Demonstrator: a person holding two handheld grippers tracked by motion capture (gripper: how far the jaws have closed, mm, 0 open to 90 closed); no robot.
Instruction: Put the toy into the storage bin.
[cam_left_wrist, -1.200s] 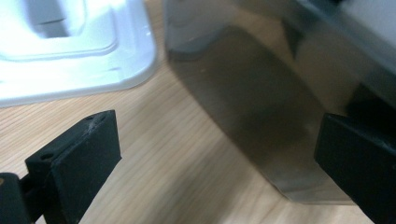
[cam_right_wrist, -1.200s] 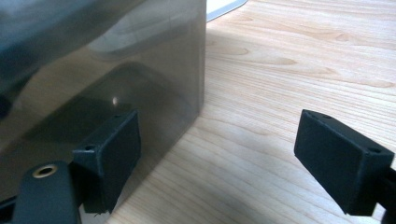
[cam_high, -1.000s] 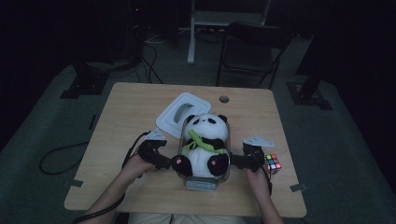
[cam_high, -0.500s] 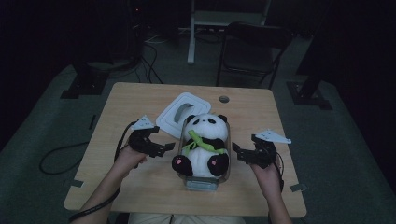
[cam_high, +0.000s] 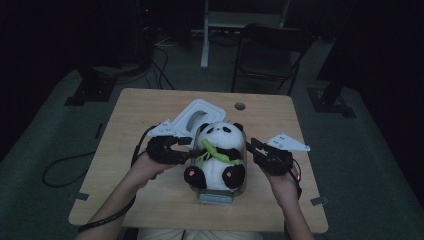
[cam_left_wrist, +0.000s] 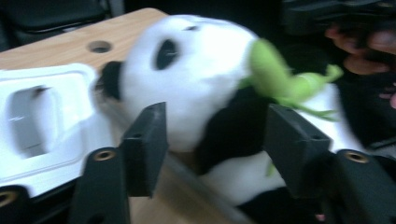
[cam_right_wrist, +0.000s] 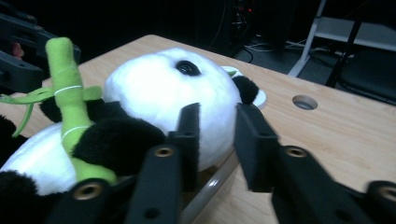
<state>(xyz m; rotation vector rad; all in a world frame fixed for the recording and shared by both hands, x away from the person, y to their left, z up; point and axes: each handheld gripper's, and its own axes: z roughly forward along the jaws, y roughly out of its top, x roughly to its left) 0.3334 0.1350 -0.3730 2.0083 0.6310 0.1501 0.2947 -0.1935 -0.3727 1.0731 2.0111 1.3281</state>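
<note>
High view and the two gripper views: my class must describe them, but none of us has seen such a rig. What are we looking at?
There is no robot here. A person holds two hand tools, the left gripper and the right gripper, each with two black jaws and its own camera. The high view looks down from above the person's side. The other two views look along each tool's jaws. On the wooden table a plush panda with a green bamboo stalk lies in a clear box, with a white lid behind it. Both pairs of jaws have just been closing beside the panda, the right pair narrower. Nothing is visibly clamped between them.
</note>
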